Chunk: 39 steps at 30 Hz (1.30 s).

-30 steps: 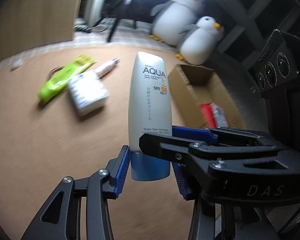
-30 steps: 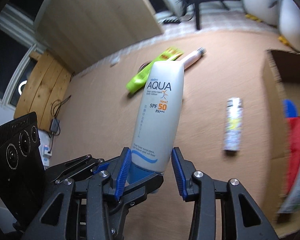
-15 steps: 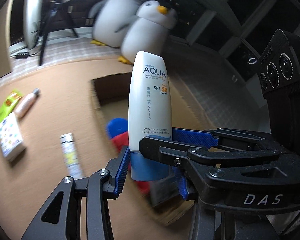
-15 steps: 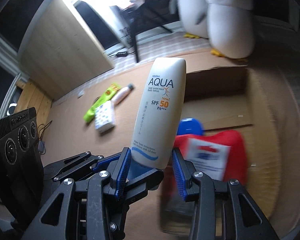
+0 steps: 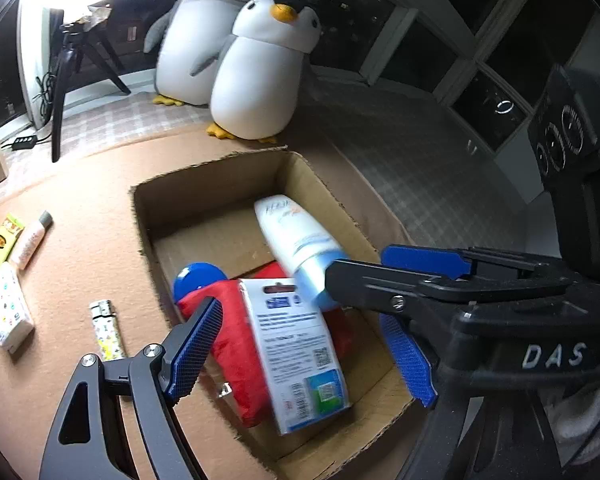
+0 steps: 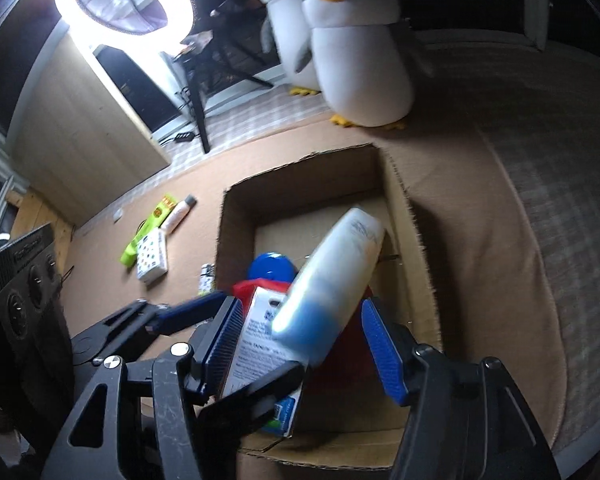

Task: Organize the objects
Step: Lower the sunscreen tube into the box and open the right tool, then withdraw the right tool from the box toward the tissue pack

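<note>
The sunscreen tube (image 5: 296, 236) is seen inside the cardboard box (image 5: 204, 184), tilted with its blue cap toward the cameras and blurred in the right wrist view, so whether it has settled or is mid-fall cannot be told. Both claws are spread wide and nothing is gripped: the left claw (image 5: 304, 344) and the right claw (image 6: 304, 344) are held above the near end of the box, their blue pads apart from the tube on either side. The claws appear to be placed there so that the tube would land within the walls and not on the brown mat (image 5: 80, 240).

The tube lies across a red pouch (image 5: 228, 320) and beside a white and blue carton (image 5: 296, 348), with a blue lid (image 5: 196, 276) next to them. The far half of the box floor is bare.

Outside the box, to its left, a lighter (image 5: 107, 330), a small patterned packet (image 5: 8, 312), a pale tube (image 5: 30, 240) and a green wrapper (image 5: 2, 238) are left on the mat, presumably to be collected next. Two plush penguins (image 5: 260, 72) stand beyond the box.
</note>
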Available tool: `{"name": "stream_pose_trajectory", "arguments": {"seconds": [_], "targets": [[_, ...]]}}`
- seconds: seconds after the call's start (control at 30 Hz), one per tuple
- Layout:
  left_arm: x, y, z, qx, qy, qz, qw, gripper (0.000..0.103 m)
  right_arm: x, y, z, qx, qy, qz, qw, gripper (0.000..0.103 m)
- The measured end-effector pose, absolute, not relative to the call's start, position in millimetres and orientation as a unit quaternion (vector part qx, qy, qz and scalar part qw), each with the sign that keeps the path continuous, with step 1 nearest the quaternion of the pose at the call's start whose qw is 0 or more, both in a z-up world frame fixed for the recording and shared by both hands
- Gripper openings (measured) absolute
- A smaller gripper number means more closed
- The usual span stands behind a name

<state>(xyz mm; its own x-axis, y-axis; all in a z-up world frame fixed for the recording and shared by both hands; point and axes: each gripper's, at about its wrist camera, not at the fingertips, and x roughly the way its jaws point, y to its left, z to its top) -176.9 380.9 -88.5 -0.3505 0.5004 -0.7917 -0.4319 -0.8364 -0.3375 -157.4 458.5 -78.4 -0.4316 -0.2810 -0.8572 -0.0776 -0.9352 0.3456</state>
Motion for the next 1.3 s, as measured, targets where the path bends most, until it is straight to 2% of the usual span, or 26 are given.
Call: {"name": "stream_pose_trajectory", "arguments": {"seconds": [0.53,1.3], "targets": [[-150.5,285.7,-87.8,-0.493,-0.05,0.837,0.231,0.084,-148.0,439.3,-84.1,0.518,-0.189,-0.83,0.084,0.06],[-128.8,82.5,-136.4,-0.508,-0.118,0.848,0.091,0.083,-168.5,307.5,-101.8,0.516,-0.138,-0.833,0.143,0.061]]}}
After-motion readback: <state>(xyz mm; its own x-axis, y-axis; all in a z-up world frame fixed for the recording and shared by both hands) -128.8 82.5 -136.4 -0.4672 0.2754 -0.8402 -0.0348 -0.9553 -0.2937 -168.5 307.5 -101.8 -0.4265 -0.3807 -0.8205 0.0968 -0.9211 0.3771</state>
